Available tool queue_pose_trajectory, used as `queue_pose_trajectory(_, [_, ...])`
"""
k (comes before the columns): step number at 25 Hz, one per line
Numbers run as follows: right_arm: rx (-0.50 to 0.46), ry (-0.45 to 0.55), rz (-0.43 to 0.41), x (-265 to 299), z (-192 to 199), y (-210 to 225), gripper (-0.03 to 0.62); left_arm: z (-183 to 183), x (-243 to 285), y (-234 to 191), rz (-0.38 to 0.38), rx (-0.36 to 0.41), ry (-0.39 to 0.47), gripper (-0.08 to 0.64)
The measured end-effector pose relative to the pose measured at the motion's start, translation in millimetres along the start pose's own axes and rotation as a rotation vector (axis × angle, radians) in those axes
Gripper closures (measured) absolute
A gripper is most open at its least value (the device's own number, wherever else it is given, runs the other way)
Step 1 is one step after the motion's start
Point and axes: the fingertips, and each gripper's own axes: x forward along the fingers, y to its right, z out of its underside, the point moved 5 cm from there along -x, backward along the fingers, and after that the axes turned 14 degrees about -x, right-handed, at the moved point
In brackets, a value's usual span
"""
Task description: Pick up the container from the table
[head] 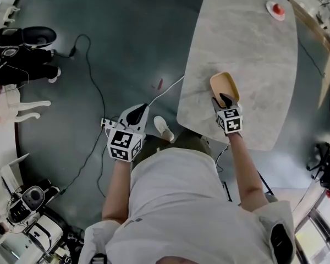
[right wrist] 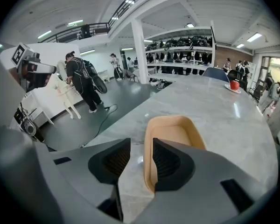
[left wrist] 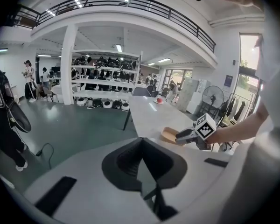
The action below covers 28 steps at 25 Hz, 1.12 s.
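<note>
The pale grey marble counter point(head: 253, 48) lies bare all round the shallow tan oval container point(head: 224, 84), open to approach from every side. A small red object on a white saucer point(head: 276, 9) sits well apart at the far end. The container's left wall stands between the parted jaws of the right tool point(right wrist: 141, 148).

Parted tongs point(right wrist: 141, 144) straddle the tan container point(right wrist: 175, 129) rim.

Polished grey marble-look counter point(head: 247, 43) with soft glare, smooth matt tan plastic container point(right wrist: 177, 132), matt grey plastic right tool point(right wrist: 141, 141), ribbed black pads point(right wrist: 165, 162), glossy dark green floor point(head: 126, 37)
</note>
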Motion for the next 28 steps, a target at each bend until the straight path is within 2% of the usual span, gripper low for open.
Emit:
queue_pose_trajectory(8, [-0.047,-0.172,-0.029,30.0,27.6,5.0,0.436,8.6,-5.7,-2.4,-0.052,-0.032,0.001,0.558])
queue_pose_trajectory(15, [-0.155,-0.306,-0.004,39.8,30.1,-1.6,0.49,16.1,-19.8,-12.7,-0.087,-0.063,0.021,0.558])
queue_pose_trajectory(18, [-0.178,-0.317,-0.007,43.7,29.5,-3.0,0.539,17.8,-23.7,-16.7,-0.084,-0.071,0.03,0.558])
queue_pose_trajectory(21, [-0.176,-0.305,-0.025,43.9,27.6,-5.0,0.547,19.3,-25.1,-20.3,-0.074,-0.075,0.043,0.558])
queue_pose_trajectory(28, [-0.105,-0.24,0.013,19.1,13.1,-1.0,0.563,13.2,-15.3,-17.6,-0.018,-0.053,0.072,0.558])
